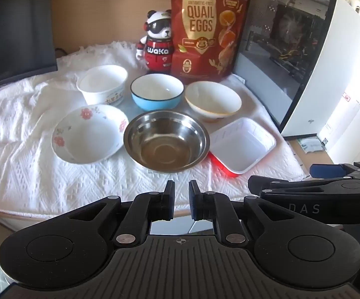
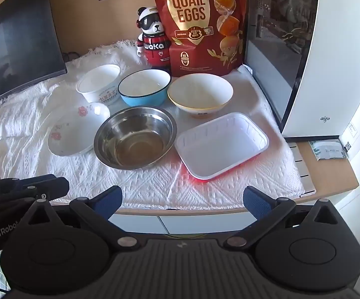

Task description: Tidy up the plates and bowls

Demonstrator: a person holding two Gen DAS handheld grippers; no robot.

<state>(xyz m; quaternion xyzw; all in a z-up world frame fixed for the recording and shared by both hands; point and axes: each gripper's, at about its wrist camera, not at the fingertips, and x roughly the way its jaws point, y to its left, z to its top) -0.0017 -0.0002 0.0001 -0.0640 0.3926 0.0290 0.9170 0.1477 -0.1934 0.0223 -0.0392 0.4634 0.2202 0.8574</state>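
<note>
Several dishes sit on a white cloth (image 1: 30, 169). The back row holds a white printed bowl (image 1: 102, 84), a blue bowl (image 1: 157, 94) and a cream bowl with a yellow rim (image 1: 213, 101). In front lie a flowered plate (image 1: 89, 133), a steel bowl (image 1: 166, 140) and a white rectangular tray with a red underside (image 1: 242, 145). My left gripper (image 1: 181, 200) hovers over the cloth's near edge, short of the steel bowl, shut on nothing. My right gripper (image 2: 182, 203) hangs over the table's front edge, short of the tray (image 2: 221, 144) and steel bowl (image 2: 135, 137), open and empty.
A red quail-egg bag (image 1: 202, 30) and a panda figurine (image 1: 158, 47) stand behind the bowls. A white computer case with a glass side (image 1: 302, 57) rises at the right, a dark monitor (image 1: 15, 32) at the left. The wooden table edge (image 2: 334, 177) shows at right.
</note>
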